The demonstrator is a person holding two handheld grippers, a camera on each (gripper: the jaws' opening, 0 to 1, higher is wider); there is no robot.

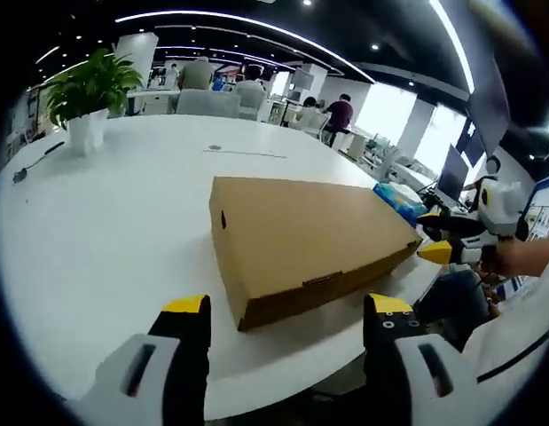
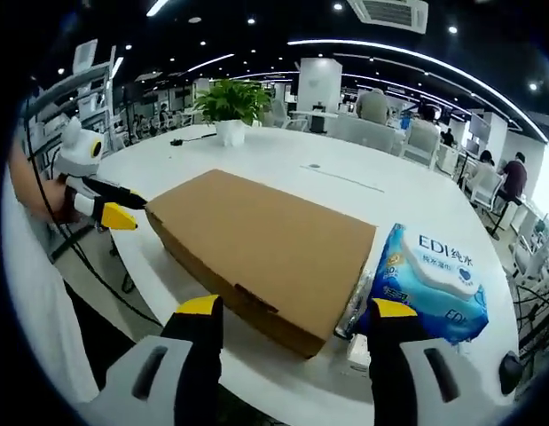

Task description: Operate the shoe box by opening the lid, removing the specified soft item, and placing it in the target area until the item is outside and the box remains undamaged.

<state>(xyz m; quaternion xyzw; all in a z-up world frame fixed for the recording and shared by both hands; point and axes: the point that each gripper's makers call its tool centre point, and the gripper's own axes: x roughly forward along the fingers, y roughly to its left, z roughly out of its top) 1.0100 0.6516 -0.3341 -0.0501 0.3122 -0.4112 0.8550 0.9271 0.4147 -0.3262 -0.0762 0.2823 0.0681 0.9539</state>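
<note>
A flat brown cardboard shoe box [image 1: 309,235] [image 2: 265,248] lies on the white table [image 1: 105,231] with its lid shut. My left gripper [image 1: 289,306] is open, its yellow-tipped jaws wide apart just short of the box's near corner. My right gripper [image 2: 296,308] is open too, its jaws on either side of the box's near edge. Each gripper shows in the other's view: the right gripper [image 1: 438,235] at the box's right corner, the left gripper [image 2: 110,209] at its left corner. Nothing is held. The box's contents are hidden.
A blue pack of wet wipes [image 2: 429,284] [image 1: 400,200] lies against the box's side. A potted plant [image 1: 90,89] [image 2: 231,99] stands far back on the table, a black cable [image 1: 35,164] beside it. People sit at desks behind. A sleeve [image 1: 522,337] is at the table edge.
</note>
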